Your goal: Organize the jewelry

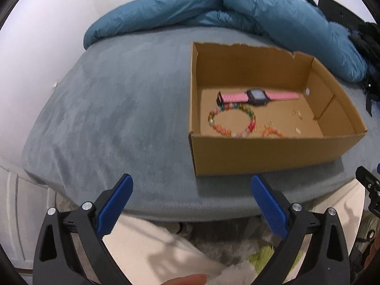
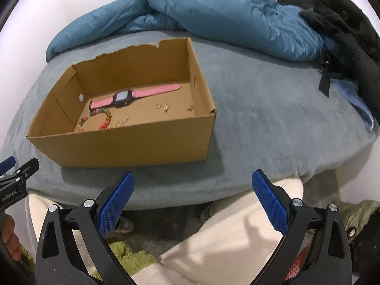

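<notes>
The pink-strapped watch (image 2: 133, 96) lies lengthwise along the brown cardboard box's (image 2: 133, 140) far wall, ahead-left of the open, empty right gripper (image 2: 192, 197); the left gripper (image 1: 191, 200), also open, is similarly near.

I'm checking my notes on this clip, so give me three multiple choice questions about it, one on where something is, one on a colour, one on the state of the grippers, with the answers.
1. Where does the watch lie?
A. on the grey blanket beside the box
B. inside the cardboard box
C. on the blue duvet

2. What colour is the watch's strap?
A. pink
B. green
C. white

3. How do the left gripper and the right gripper stand?
A. both shut on jewelry
B. left shut, right open
C. both open and empty

Answers:
1 B: the watch rests on the box floor, next to the beaded bracelet.
2 A: both views show pink bands on either side of a dark case.
3 C: each wrist view shows its blue pads wide apart, with nothing between them.
</notes>
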